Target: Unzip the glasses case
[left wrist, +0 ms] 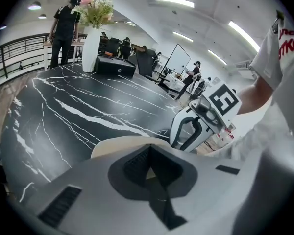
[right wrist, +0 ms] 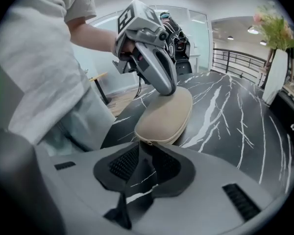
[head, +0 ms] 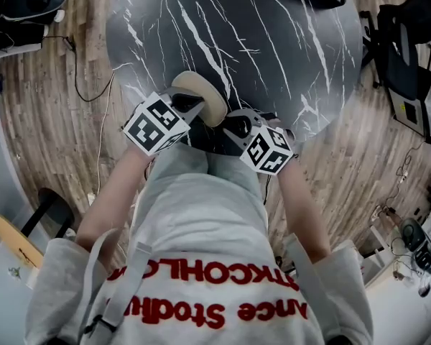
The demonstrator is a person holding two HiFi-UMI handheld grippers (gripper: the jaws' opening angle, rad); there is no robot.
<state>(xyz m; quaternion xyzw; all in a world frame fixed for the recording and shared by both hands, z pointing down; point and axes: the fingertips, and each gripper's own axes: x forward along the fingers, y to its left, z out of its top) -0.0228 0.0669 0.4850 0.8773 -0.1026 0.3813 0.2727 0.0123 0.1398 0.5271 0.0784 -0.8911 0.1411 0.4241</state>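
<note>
The glasses case (head: 205, 92) lies still zipped at the bench's (head: 273, 42) 6 o'clock edge, my left gripper (right wrist: 167, 89) shut and pressing on its top, my right gripper (right wrist: 144, 148) half open at the zipper pull (right wrist: 149, 142), so I judge all the unzipping remains.

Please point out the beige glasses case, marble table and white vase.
beige oval glasses case (right wrist: 167, 115): right gripper view, lid middle.
black marble table (head: 273, 42): head view, bare top.
tall white vase (left wrist: 91, 53): left gripper view, its body.
</note>
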